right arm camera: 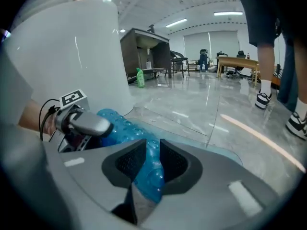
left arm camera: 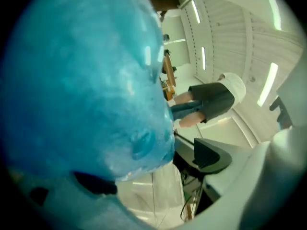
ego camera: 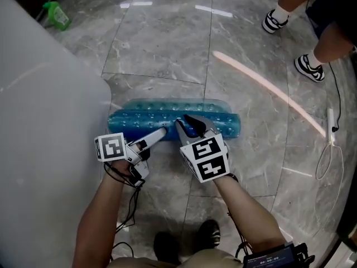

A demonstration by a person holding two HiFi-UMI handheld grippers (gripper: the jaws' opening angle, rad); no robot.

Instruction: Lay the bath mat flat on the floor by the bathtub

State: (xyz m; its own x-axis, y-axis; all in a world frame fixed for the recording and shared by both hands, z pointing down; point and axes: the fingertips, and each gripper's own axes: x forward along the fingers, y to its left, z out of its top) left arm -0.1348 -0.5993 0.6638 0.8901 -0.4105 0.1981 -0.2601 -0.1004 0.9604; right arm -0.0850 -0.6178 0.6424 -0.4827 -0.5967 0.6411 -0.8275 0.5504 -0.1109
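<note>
The blue bubbled bath mat (ego camera: 145,113) lies folded lengthwise on the grey marble floor, next to the white bathtub (ego camera: 44,94). My right gripper (ego camera: 187,121) is shut on the mat's near edge. In the right gripper view its pads (right arm camera: 129,159) pinch a blue fold (right arm camera: 149,174). My left gripper (ego camera: 163,130) reaches the same edge just to the left. In the left gripper view the mat (left arm camera: 86,80) drapes over most of the picture. One dark pad (left arm camera: 206,155) stands apart from it, and the other jaw is hidden. The left gripper (right arm camera: 81,123) also shows beside the mat (right arm camera: 120,123).
A green spray bottle (ego camera: 56,14) stands on the floor past the tub (right arm camera: 72,47). Another person's shoes (ego camera: 309,67) are at the far right. A thin white cable (ego camera: 332,127) lies looped on the floor at the right. My own shoe (ego camera: 209,233) is near the bottom.
</note>
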